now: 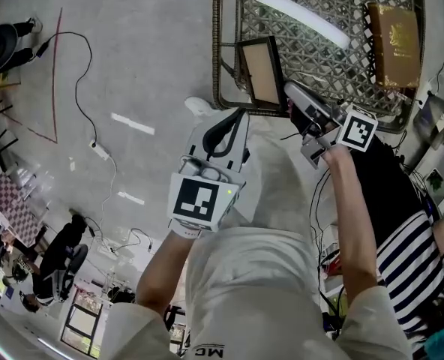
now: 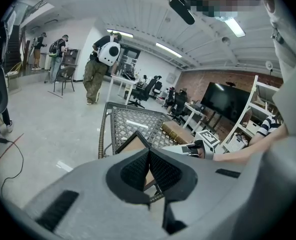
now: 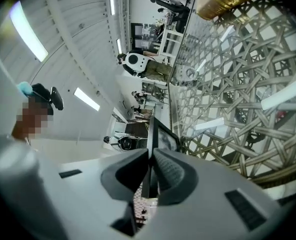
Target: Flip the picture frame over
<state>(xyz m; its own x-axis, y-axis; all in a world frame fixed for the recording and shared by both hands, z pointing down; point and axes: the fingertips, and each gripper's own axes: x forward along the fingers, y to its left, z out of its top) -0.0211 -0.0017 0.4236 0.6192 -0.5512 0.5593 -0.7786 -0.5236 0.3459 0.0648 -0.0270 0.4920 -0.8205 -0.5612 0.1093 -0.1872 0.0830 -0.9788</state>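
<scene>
Right claw [image 3: 150,151] is pinching shut on the thin edge of the dark rectangular picture frame with a tan backing [image 1: 260,70]. That frame is tilting up steeply at the near-left corner of the woven lattice desk with a metal rim [image 1: 217,51], its tan side showing in the head view. Left claw [image 2: 149,152] is closed too. Its pads are meeting with nothing evidently between them, and its tips are lying just beside the frame's near lower corner.

The turn looks roughly half done. To finish it well, the person is probably best rolling the right wrist slowly, so the frame is pivoting on its low edge rather than swinging free. That edge needs guiding inside the rim, with the left claw serving as a stop against sliding. Letting go early is risking the frame slapping down or slipping off the desk's corner.
</scene>
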